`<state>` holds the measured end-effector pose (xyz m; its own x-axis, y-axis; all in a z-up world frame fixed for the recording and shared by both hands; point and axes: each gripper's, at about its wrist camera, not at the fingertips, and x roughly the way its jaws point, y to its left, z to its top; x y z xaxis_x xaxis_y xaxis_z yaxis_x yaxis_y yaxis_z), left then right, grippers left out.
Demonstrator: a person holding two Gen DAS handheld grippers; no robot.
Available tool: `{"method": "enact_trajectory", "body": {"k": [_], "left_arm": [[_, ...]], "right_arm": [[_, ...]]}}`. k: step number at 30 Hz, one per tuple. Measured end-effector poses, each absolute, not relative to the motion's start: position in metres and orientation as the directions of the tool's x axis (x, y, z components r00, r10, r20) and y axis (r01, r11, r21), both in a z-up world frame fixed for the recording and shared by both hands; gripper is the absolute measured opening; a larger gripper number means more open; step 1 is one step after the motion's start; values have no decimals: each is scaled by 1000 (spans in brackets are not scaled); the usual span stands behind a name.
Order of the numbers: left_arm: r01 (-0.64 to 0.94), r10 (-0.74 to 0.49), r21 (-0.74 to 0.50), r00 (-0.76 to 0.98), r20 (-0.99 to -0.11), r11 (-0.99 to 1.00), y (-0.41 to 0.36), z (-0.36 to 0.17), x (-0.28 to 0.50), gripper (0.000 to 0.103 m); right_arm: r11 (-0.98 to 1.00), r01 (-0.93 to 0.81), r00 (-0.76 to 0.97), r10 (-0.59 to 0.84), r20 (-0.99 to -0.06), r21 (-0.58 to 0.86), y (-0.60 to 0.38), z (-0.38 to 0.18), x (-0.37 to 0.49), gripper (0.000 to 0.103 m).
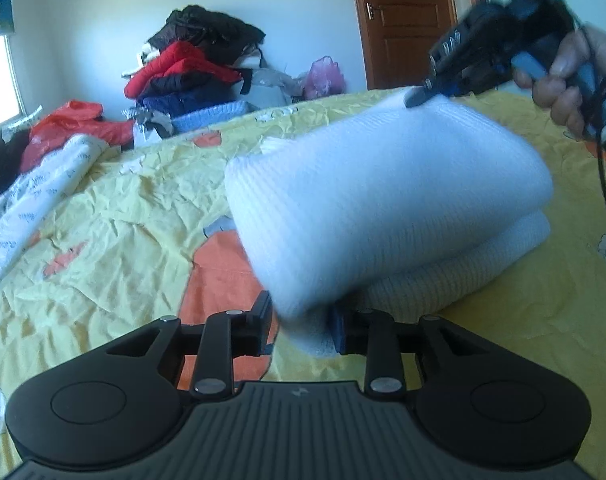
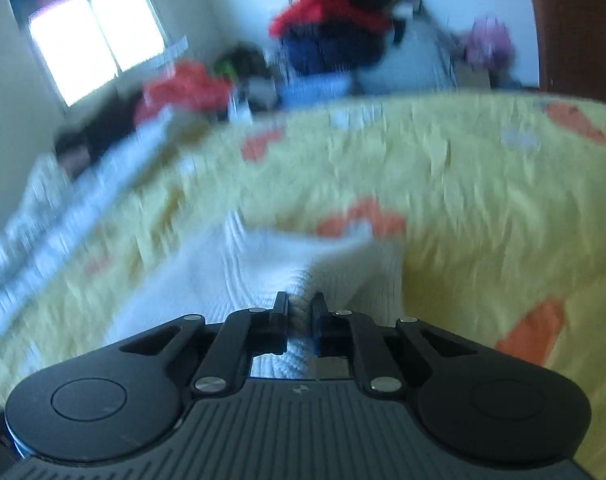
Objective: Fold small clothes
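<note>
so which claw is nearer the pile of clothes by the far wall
Right. The right claw grips the white knit garment at its far edge, toward the clothes pile; the left claw grips the near edge.

A bedroom in a home is shown here. A bed is seen, spread with a crumpled yellow sheet (image 1: 115,208) printed with orange shapes. Beyond it, a heap of clothes (image 1: 195,68) is piled against the pale wall, red, black and blue jackets among them. A brown panelled door (image 1: 403,20) with a metal handle is seen on the right, and a bright window (image 2: 95,36) on the left. A pink plastic bag (image 1: 325,76) is set by the door.
</note>
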<state>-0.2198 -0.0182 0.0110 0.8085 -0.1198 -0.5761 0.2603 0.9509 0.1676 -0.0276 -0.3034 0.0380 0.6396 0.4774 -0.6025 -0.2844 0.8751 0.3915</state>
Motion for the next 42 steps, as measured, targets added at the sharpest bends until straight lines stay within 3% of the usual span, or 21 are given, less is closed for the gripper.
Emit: {"method": "enact_trajectory", "body": {"k": [2,4,8,13,17,19,22,24,27,30,32,34,35,38,40,42], "left_arm": [[255,-124,143,797,-591,956,-18,6,-212,29],[250,-120,142,796,-594,958,-18,5,-211,29],[332,-178,158,783,-596,930,-7,18,-231,30],[395,-304,62,790,-532,917,26,61,-251,31],[340,-266,88,849,-457,936,3,84,-212,33],[350,-256,115,837,-483,930,-20,78,-184,33],[367,-244,119,793,-558,922,-48,46,-149,32],[348,-228,166,840,-493,923,-54,29,-153,33],[339,-220,183,854,-471,923,-57,23,-156,33],[346,-213,204,849,-484,916,-57,32,-157,33],[335,-209,190,850,-483,923,-49,41,-169,40],[336,-235,148,854,-465,930,-35,49,-189,69],[344,-252,132,855,-452,930,-30,51,-199,73],[373,-272,107,818,-506,922,-30,41,-206,74],[340,-204,174,825,-527,924,-40,20,-200,78],[326,-170,230,841,-513,917,-48,12,-198,80]], "right_arm": [[907,-264,597,422,-683,329,-298,9,-20,13],[911,-277,640,412,-649,305,-296,8,-34,14],[910,-218,660,403,-634,352,-311,20,-45,52],[881,-238,719,442,-536,409,-330,55,-57,56],[859,-286,714,486,-503,424,-300,70,-32,68],[857,-292,685,498,-532,426,-276,64,-12,74],[903,-267,651,427,-628,337,-245,41,8,74],[942,-244,636,335,-695,232,-239,13,15,66],[920,-238,675,387,-628,311,-262,-2,10,62],[942,-260,686,335,-646,214,-250,7,3,63],[955,-226,722,296,-626,191,-247,20,-12,64],[946,-213,764,318,-561,246,-257,35,-42,69],[922,-242,771,372,-517,302,-264,41,-59,69],[856,-323,726,498,-474,404,-269,38,-102,70],[878,-335,677,477,-560,343,-260,13,-106,66],[879,-380,708,477,-521,289,-262,0,-110,61]]}}
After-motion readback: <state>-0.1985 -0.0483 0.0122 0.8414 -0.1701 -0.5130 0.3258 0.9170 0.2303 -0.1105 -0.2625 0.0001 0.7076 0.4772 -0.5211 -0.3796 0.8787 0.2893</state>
